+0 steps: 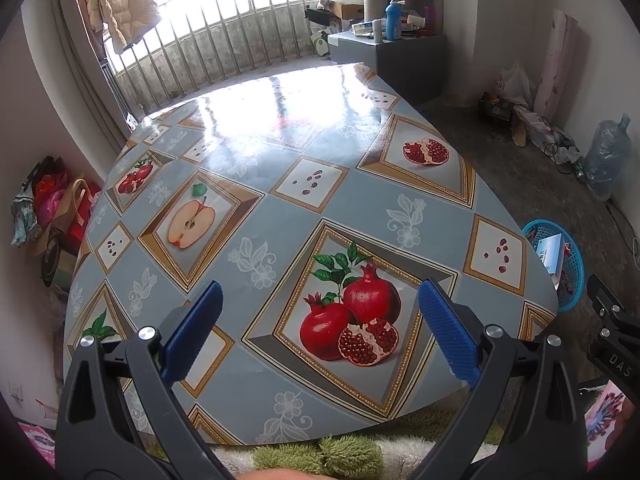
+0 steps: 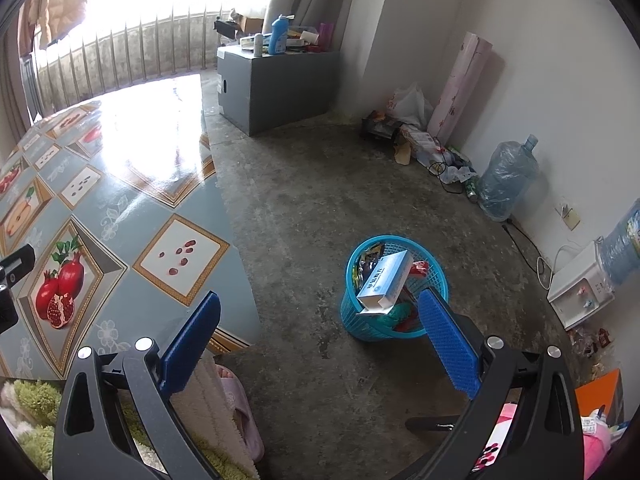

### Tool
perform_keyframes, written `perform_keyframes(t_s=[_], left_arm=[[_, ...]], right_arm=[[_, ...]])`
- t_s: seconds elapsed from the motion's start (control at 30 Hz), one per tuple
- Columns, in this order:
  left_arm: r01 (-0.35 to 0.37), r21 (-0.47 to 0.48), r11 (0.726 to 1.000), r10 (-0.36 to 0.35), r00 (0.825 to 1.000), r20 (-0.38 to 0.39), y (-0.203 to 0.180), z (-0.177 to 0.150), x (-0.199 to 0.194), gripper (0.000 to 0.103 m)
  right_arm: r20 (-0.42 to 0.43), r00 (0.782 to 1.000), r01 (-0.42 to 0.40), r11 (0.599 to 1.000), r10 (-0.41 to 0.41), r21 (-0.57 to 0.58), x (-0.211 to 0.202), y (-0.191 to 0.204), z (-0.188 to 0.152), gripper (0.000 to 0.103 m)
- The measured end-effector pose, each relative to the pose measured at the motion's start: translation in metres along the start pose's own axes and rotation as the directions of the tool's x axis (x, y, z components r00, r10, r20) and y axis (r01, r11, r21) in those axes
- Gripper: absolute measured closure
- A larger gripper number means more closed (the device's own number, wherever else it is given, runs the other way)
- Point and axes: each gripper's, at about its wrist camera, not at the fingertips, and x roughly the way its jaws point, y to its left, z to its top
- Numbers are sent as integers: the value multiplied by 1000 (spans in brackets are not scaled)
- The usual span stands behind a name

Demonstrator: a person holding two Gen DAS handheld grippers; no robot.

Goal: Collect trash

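**Trash in the basket, both tools empty**

We hold the left hand-held gripper (image 1: pixel 318 330) over the table (image 1: pixel 280 200), its blue ribbed fingers (image 1: pixel 448 330) spread wide with nothing between them. The right hand-held gripper (image 2: pixel 318 336) hangs past the table's edge above the concrete floor (image 2: pixel 320 208), jaws likewise wide apart and empty.

The table wears a glossy oilcloth printed with pomegranates and a halved apple; we see no loose rubbish on it, and the far end is washed out by window glare. What has been collected sits in the blue plastic basket (image 2: pixel 362 322) on the floor, near the table's corner and just ahead of our right fingers. A white-and-blue carton (image 2: pixel 386 282) lies tilted across the basket's mouth, with crumpled red and dark wrappers (image 2: pixel 418 267) tucked beside and under it.

We judge the carton light and fairly stiff, though thin card will crush if squeezed hard; its narrow sides are the place to pinch it, and its open flap end is weaker. The wrappers look soft and slick, likely to slip unless caught on a bunched fold. The basket is latticed, thin-walled and probably flexible; its rim is the obvious hold. More clutter lies along the far wall, too small to identify.
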Motion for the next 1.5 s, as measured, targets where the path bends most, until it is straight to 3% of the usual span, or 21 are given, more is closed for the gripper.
perform_keyframes(t_s=[1.5], left_arm=[[-2,1,1000,2,1000,-4,-1,0,-1,9]], right_arm=[[6,1000,-9,1000,9,4,-4,3,0,7]])
